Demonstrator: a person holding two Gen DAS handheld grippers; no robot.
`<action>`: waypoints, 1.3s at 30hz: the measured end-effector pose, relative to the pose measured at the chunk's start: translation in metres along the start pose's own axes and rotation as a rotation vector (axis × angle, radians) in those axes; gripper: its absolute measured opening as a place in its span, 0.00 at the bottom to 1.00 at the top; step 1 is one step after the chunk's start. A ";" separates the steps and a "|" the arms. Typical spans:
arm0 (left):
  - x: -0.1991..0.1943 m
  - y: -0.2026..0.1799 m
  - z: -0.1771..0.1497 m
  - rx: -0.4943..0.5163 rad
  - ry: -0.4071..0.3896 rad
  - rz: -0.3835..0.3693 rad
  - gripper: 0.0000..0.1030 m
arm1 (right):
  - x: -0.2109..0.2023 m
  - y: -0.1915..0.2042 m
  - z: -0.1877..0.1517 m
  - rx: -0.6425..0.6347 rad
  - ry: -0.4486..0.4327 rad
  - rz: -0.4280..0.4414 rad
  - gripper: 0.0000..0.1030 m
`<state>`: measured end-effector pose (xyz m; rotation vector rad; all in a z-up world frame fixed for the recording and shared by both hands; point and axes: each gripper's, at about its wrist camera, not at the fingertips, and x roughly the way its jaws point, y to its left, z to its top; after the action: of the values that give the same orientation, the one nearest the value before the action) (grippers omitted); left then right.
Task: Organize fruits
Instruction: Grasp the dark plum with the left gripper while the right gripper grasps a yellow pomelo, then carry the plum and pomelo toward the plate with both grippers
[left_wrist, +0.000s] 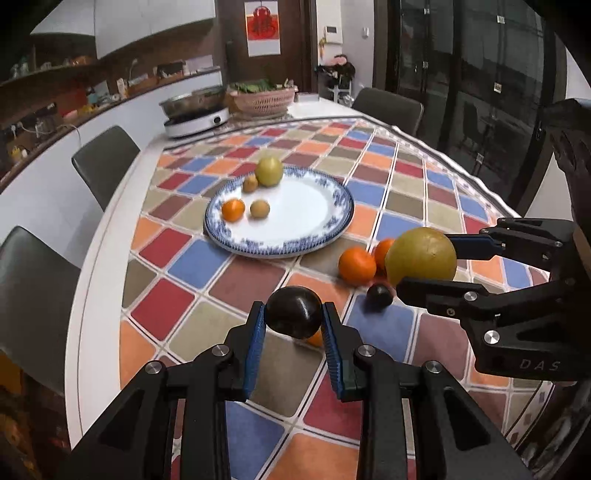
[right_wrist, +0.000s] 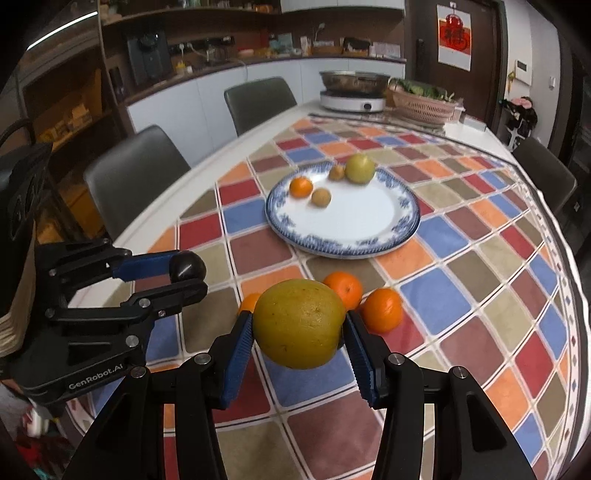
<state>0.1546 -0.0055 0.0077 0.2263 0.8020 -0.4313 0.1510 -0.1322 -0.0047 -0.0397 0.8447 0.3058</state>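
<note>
My left gripper (left_wrist: 293, 314) is shut on a dark purple fruit (left_wrist: 293, 312), held above the checkered tablecloth; it also shows in the right wrist view (right_wrist: 186, 271). My right gripper (right_wrist: 298, 328) is shut on a large yellow-green citrus (right_wrist: 299, 323), seen in the left wrist view too (left_wrist: 421, 256). A blue-rimmed white plate (left_wrist: 306, 218) ahead holds a yellow-green fruit (left_wrist: 269, 171), an orange (left_wrist: 233, 209) and two small brown fruits (left_wrist: 259, 208). On the cloth lie two oranges (right_wrist: 382, 309), a third partly hidden orange (right_wrist: 249, 302) and another dark fruit (left_wrist: 379, 295).
The oval table has a white rim (left_wrist: 92, 280) and grey chairs (left_wrist: 105, 158) around it. At the far end stand an induction cooker with a steel pot (left_wrist: 195, 110) and a pink basket of greens (left_wrist: 264, 98). A kitchen counter runs behind.
</note>
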 end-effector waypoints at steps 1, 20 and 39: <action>-0.001 -0.001 0.003 0.000 -0.004 0.005 0.30 | -0.005 -0.002 0.002 -0.001 -0.012 0.002 0.49; 0.006 -0.006 0.057 -0.043 -0.074 0.039 0.30 | -0.022 -0.041 0.053 -0.055 -0.106 -0.023 0.49; 0.096 0.028 0.082 -0.075 0.002 0.044 0.30 | 0.076 -0.077 0.099 -0.075 -0.001 0.008 0.49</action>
<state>0.2789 -0.0369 -0.0061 0.1738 0.8124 -0.3590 0.2918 -0.1711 -0.0020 -0.1063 0.8326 0.3450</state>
